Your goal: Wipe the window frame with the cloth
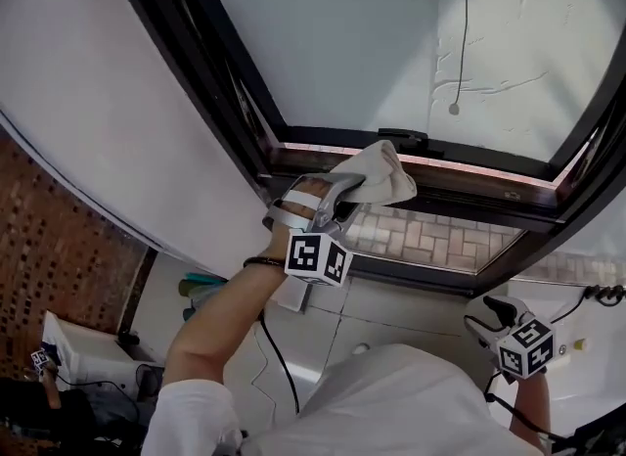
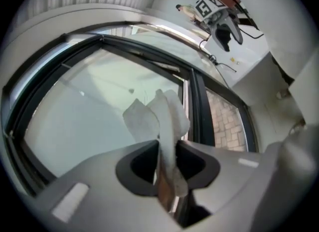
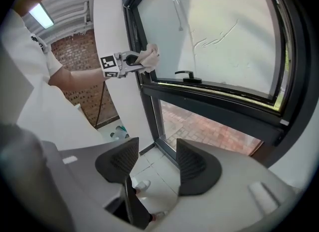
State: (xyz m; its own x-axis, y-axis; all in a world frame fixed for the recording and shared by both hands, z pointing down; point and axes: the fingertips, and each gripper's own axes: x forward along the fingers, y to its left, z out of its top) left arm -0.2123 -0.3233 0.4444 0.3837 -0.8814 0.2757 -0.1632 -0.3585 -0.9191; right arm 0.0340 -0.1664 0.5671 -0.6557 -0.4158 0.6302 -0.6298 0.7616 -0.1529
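Note:
My left gripper [image 1: 354,190] is shut on a crumpled white cloth [image 1: 381,176], pressed against the lower left corner of the dark window frame [image 1: 323,139]. In the left gripper view the cloth [image 2: 162,116] sticks up from between the closed jaws, in front of the glass. The right gripper view shows the same cloth [image 3: 149,57] at the frame's left upright [image 3: 133,42]. My right gripper [image 1: 494,312] hangs low at the right, away from the window; its jaws stand open with nothing between them [image 3: 155,164].
A black window handle [image 1: 403,137] sits on the lower frame bar just right of the cloth. A white wall [image 1: 108,121] lies to the left of the frame. Brick paving [image 1: 430,239] shows through the lower pane. A black cable [image 1: 279,356] runs across the tiled floor.

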